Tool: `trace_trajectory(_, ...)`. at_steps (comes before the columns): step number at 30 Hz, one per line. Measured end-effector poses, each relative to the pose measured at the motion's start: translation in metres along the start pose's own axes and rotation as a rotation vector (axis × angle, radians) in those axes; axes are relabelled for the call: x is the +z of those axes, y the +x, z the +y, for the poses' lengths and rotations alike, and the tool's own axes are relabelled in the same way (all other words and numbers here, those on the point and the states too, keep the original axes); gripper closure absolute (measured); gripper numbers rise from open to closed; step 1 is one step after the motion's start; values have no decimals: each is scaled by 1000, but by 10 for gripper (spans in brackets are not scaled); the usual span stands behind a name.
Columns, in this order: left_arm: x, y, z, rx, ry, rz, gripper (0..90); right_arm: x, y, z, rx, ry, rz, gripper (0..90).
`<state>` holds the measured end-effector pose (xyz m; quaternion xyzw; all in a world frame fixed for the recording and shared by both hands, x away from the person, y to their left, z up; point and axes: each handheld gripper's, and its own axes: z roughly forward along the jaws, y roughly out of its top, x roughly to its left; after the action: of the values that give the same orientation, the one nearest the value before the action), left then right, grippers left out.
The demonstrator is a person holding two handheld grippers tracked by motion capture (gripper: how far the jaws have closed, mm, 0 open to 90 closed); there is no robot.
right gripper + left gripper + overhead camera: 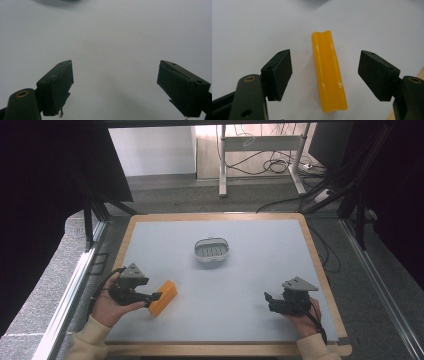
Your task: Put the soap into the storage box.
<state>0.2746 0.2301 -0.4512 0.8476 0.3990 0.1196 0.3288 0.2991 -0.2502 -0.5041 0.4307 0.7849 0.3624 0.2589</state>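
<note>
We have the left claw (325, 75) standing apart around the yellow soap bar (328, 72), which lies flat on the table (250, 270) at the lower left of the high view, touching neither pad. The bar looks stiff, light and probably slick, so we would pinch its long sides near the middle. Our right claw (115, 87) is apart too, over bare table at the lower right.

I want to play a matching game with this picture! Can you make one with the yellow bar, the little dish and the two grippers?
Things:
1. yellow bar
2. soap dish
3. left gripper
4. right gripper

Descriptions:
A. open over bare table
B. open around the bar, not touching it
C. empty, in the middle of the table
D. lying flat between two jaws

Pairs: 1-D, 2-C, 3-B, 4-A
</note>
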Motion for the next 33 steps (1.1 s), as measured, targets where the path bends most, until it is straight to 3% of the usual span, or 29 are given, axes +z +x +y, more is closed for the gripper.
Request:
trace_trajectory(13,19,-5,5,12,79,8,270,0,-1,0,-3,8,-8,140)
trace_trajectory(33,48,-6,5,-4,175,9,265,1,-1,-1,-3,19,-16,140)
